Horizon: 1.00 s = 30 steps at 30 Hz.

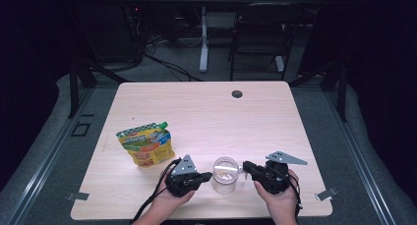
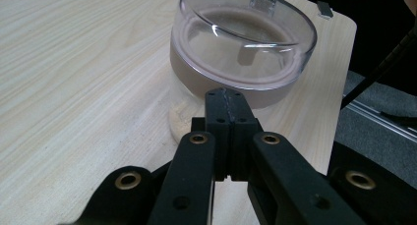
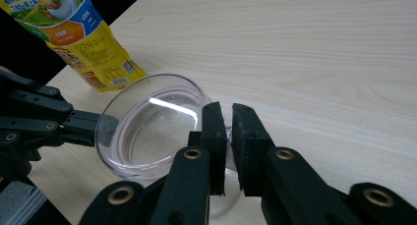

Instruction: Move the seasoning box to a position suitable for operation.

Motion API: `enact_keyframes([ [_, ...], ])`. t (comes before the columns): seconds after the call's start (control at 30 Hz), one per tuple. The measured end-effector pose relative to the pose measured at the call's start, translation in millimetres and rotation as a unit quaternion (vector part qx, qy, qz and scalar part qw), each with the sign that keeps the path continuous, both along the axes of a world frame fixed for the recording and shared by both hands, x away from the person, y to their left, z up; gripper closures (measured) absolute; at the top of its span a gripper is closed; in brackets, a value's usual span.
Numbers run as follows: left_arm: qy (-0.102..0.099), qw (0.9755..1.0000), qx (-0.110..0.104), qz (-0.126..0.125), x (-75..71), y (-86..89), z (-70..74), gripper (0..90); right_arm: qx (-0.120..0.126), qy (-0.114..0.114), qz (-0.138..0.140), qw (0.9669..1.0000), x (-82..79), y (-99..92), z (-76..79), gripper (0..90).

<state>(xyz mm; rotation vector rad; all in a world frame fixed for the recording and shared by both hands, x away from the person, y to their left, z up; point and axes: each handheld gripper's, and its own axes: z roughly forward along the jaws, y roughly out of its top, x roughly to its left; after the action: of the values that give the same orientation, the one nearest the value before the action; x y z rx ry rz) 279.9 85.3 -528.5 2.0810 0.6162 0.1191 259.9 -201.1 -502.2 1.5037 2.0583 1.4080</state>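
Note:
A clear glass jar (image 1: pixel 225 175) stands open near the front edge of the light wood table (image 1: pixel 206 112). My left gripper (image 1: pixel 209 175) is shut with nothing between its jaws, and its tip (image 2: pixel 225 95) rests against the jar's (image 2: pixel 241 43) near side wall. My right gripper (image 1: pixel 246 165) comes in from the other side. Its jaws (image 3: pixel 227 112) stand nearly together on a small clear tab at the jar's (image 3: pixel 147 131) rim. A yellow food pouch (image 1: pixel 146 144) with a green cap lies to the left, also seen as the pouch (image 3: pixel 78 33) beyond the jar.
A round cable hole (image 1: pixel 237 94) sits at the table's far edge. Behind the table stand a black chair (image 1: pixel 260 33) and another desk's white leg (image 1: pixel 204 38). Bare tabletop stretches across the middle and far half.

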Motion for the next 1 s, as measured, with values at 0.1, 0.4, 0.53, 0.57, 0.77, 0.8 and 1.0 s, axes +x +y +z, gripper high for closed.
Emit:
enact_keyframes([
  [0.1,0.003,1.0,-0.007,0.0,0.3,0.3,0.3,90.0,0.0,0.0,0.0,1.0,0.0,-0.1,-0.2,84.4],
  [0.4,-0.003,1.0,-0.005,-0.002,0.3,0.5,2.8,90.0,0.005,0.001,0.002,1.0,-0.4,-1.1,-0.9,84.4],
  [0.53,-0.009,0.9999,-0.006,0.0,0.0,0.4,5.2,90.0,0.004,-0.003,0.006,1.0,-1.4,-1.0,-1.7,83.6],
  [0.57,-0.01,0.9999,-0.005,-0.001,0.0,0.4,5.8,90.0,0.003,-0.004,0.006,1.0,-1.6,-1.2,-1.8,83.5],
  [0.77,-0.012,0.9999,-0.004,-0.001,0.8,-0.6,7.4,90.0,0.001,-0.01,0.018,0.9998,-5.0,-2.4,-2.4,81.9],
  [0.8,-0.01,0.9999,-0.007,-0.005,1.1,-0.7,7.7,90.0,-0.003,-0.013,0.02,0.9997,-6.0,-2.4,-2.3,81.3],
  [1.0,-0.012,0.9998,-0.013,-0.013,1.3,-3.8,11.2,90.0,-0.022,-0.029,0.035,0.9987,-12.4,-1.2,-1.4,74.9],
])
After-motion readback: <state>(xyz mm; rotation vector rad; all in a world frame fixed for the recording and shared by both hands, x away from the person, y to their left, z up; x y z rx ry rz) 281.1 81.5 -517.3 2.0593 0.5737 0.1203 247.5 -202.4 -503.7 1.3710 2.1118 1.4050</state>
